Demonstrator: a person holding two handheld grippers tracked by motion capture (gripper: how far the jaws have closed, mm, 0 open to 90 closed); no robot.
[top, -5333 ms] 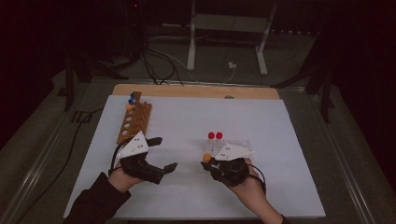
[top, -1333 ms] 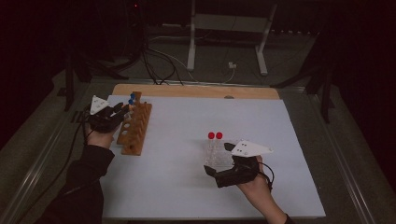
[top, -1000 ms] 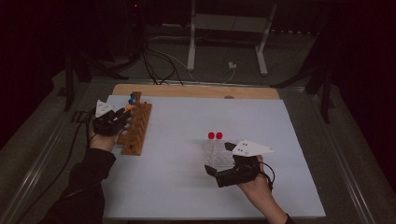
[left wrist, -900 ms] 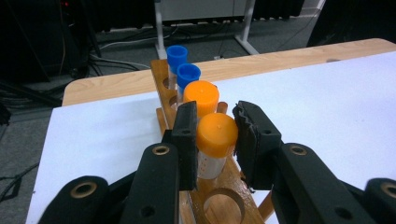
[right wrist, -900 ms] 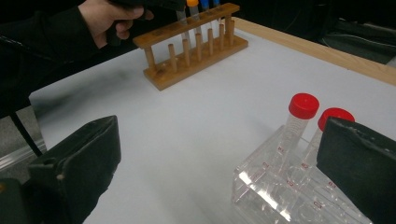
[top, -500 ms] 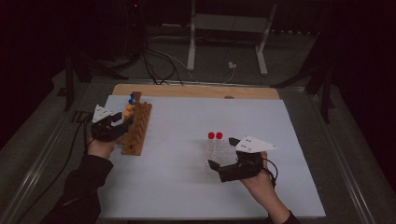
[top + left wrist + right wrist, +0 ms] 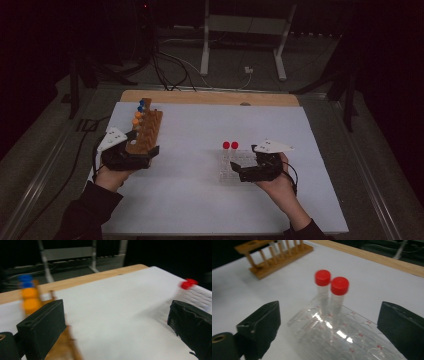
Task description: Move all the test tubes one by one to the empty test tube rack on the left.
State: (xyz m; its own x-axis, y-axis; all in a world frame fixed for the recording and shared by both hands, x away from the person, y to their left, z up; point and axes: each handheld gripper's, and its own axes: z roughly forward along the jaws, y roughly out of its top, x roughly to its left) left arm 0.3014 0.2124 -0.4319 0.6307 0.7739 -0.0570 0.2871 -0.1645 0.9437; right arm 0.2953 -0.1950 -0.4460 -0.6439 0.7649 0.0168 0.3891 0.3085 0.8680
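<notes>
We hold the left gripper [image 7: 150,152] at the wooden rack's [image 7: 146,132] six o'clock end; its jaws have just been opening, nothing between them. Orange and blue caps stand at twelve. Our right gripper [image 7: 328,325], jaws wide and just narrowing slightly, faces two red-capped tubes [image 7: 332,296] upright in the clear plastic rack [image 7: 342,337].

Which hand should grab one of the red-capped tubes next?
The right. The right gripper sits at the clear rack with its jaws open, and the two red-capped tubes stand just ahead between them. The left gripper is far off by the wooden rack.
</notes>
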